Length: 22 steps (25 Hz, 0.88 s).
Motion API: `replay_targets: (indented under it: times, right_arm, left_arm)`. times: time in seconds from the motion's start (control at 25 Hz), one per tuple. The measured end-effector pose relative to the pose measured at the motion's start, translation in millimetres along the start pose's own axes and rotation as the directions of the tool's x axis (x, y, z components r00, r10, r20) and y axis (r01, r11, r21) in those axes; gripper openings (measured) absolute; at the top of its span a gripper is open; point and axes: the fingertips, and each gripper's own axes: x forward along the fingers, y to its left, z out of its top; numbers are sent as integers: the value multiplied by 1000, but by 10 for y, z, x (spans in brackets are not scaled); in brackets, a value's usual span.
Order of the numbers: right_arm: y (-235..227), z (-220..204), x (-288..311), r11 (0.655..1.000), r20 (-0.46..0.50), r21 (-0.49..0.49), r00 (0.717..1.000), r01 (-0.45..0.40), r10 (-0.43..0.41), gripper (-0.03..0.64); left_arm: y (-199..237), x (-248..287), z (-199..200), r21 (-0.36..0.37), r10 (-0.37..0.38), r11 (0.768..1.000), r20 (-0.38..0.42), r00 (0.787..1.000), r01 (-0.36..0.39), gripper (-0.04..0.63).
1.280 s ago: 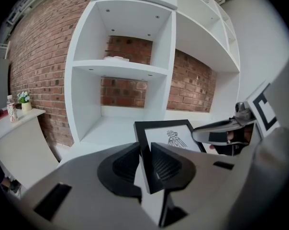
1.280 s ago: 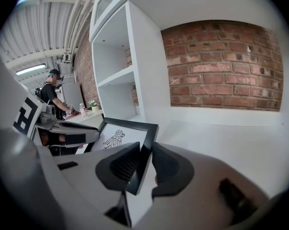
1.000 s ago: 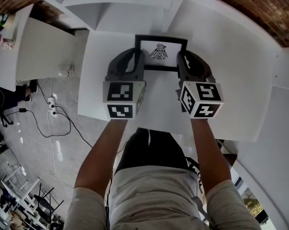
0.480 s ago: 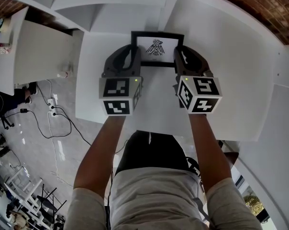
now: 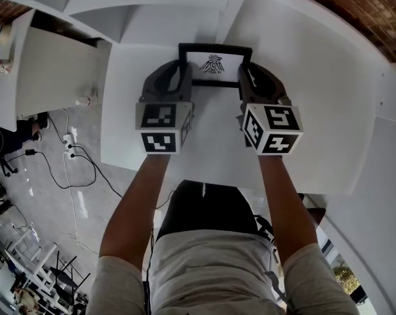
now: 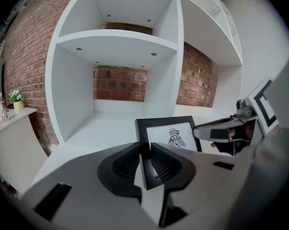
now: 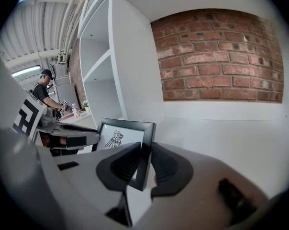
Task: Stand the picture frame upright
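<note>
Carried slightly toward the white shelf unit (image 5: 158, 18) since a second ago, the black rectangular picture frame with a bird print (image 5: 215, 63) stands upright over the white tabletop (image 5: 211, 149). The left gripper (image 6: 145, 158) clamps its left edge, and the right gripper (image 7: 143, 164) clamps its right edge.

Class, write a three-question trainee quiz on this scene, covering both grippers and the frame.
1. True or false: the left gripper is empty.
2. What does the frame show? A) a bird B) flowers C) a blank sheet
3. Fill in: in the head view, the right gripper grips the frame's ___ edge.

Key: 1 false, its jaws are closed on the frame's left edge; 2 A; 3 right.
</note>
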Motion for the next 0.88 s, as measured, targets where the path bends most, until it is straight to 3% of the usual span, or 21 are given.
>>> replay_targets:
  times: [0.88]
  right_arm:
    - [-62,29,65,1000,15,14,1000,4,-4,74]
  left_arm:
    - [42,117,36,12,25,1000,18,1000,-25,72]
